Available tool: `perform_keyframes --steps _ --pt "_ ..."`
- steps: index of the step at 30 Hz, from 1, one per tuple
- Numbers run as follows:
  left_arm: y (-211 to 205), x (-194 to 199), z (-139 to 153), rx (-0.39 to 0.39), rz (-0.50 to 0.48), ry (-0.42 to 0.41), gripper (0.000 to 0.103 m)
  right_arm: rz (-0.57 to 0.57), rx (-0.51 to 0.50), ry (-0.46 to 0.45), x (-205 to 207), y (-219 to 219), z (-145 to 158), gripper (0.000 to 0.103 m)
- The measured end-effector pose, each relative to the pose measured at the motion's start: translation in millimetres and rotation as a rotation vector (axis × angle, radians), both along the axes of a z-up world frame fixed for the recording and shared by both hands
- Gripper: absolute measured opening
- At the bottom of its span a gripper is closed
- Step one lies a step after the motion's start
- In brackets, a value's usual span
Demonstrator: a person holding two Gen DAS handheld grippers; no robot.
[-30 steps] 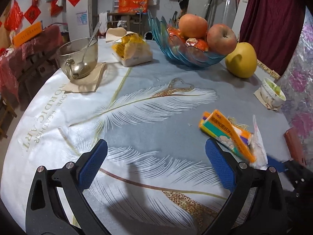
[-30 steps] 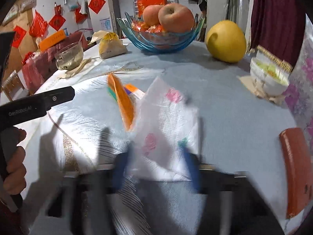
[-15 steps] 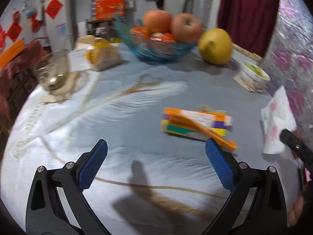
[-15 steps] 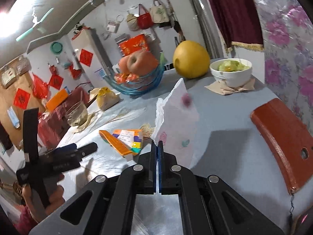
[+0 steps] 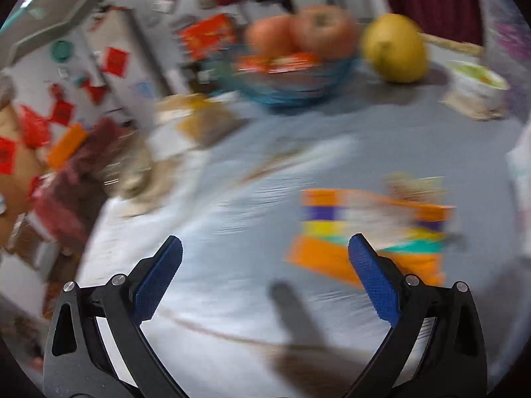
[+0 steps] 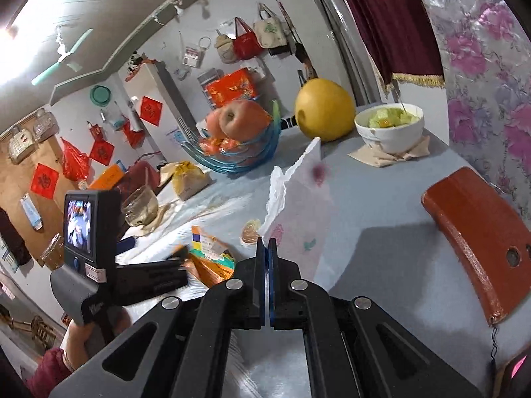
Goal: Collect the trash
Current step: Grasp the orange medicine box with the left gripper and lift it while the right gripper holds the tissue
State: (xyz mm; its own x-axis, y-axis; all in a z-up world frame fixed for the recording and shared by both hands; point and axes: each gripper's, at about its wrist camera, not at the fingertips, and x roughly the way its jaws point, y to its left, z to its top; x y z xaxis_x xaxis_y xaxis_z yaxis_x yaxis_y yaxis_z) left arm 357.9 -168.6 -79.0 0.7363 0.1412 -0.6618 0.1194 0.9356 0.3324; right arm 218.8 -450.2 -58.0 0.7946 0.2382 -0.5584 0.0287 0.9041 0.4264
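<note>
My right gripper [image 6: 266, 248] is shut on a white paper napkin [image 6: 298, 205] with pink and green prints, holding it up above the table. A torn orange, purple and yellow wrapper [image 5: 371, 229] lies on the grey feather-print tablecloth [image 5: 232, 219]. My left gripper [image 5: 265, 258] is open and empty, low over the table, with its right finger just in front of the wrapper. The left wrist view is blurred by motion. In the right wrist view the wrapper [image 6: 212, 258] lies by the left gripper's fingers [image 6: 176, 255].
A blue glass fruit bowl [image 6: 239, 152] with apples, a yellow pomelo [image 6: 323, 112], a white bowl of green food [image 6: 390, 126], a glass cup [image 6: 141, 205] and a yellow bag [image 6: 189, 179] stand at the back. A red chair back [image 6: 474, 232] is at the right edge.
My left gripper has moved closer to the wrapper and the view has tilted up. My right gripper still holds the napkin, lifted slightly higher.
</note>
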Motion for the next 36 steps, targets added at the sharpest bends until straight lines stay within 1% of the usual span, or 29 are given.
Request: perform_keyframes --steps 1,2,3,4,6,7,9,10,14,16,18,24,29,31,36 --pt "12.1 0.1 1.8 -0.001 0.023 0.002 0.096 0.005 0.005 -0.006 -0.7 0.3 1.0 0.002" --pt "27.9 0.1 4.7 -0.02 0.049 0.011 0.096 0.009 0.009 -0.007 -1.0 0.2 1.3 0.003" --pt "40.8 -0.8 8.1 -0.063 0.068 0.026 0.096 0.014 0.013 -0.008 -0.9 0.3 1.6 0.003" --pt "49.4 -2.4 10.9 -0.124 0.071 0.046 0.096 0.021 0.017 -0.007 -0.5 1.5 1.2 0.003" --pt "53.2 -3.5 16.4 -0.238 0.041 0.094 0.096 0.027 0.013 -0.005 -1.0 2.9 1.3 0.003" --pt "48.6 -4.0 19.8 -0.288 0.013 0.115 0.096 0.028 0.009 -0.004 -0.9 3.5 1.0 0.003" --pt "29.4 -4.7 24.8 -0.334 -0.046 0.139 0.096 0.022 0.0 0.001 -1.4 3.4 -0.3 0.003" --pt "17.1 -3.3 24.3 -0.355 -0.078 0.169 0.096 0.019 0.004 0.006 -1.6 2.2 -1.7 0.003" --pt "-19.9 5.4 13.8 -0.433 -0.122 0.263 0.096 0.007 0.03 0.012 -2.1 -2.0 -2.5 0.004" --pt "-34.3 12.5 6.8 -0.45 -0.125 0.292 0.096 0.003 0.037 0.008 -3.3 -2.8 -2.0 0.004" --pt "-44.0 19.8 -1.0 -0.453 -0.107 0.298 0.096 0.005 0.038 0.011 -3.0 -2.5 -1.8 0.005" --pt "-45.4 37.5 -13.6 -0.518 -0.04 0.319 0.096 0.01 0.043 0.01 -3.6 -0.9 -0.9 0.005" --pt "-55.1 53.4 -19.1 -0.504 -0.013 0.32 0.096 0.003 0.049 0.014 -4.0 -1.6 -2.1 0.005" --pt "-61.2 57.0 -21.3 -0.48 -0.022 0.325 0.096 0.003 0.047 0.018 -3.6 -0.9 -2.9 0.005" --pt "-82.9 54.2 -23.0 -0.348 -0.083 0.303 0.096 -0.001 0.048 0.021 -3.3 -1.9 -3.6 0.005"
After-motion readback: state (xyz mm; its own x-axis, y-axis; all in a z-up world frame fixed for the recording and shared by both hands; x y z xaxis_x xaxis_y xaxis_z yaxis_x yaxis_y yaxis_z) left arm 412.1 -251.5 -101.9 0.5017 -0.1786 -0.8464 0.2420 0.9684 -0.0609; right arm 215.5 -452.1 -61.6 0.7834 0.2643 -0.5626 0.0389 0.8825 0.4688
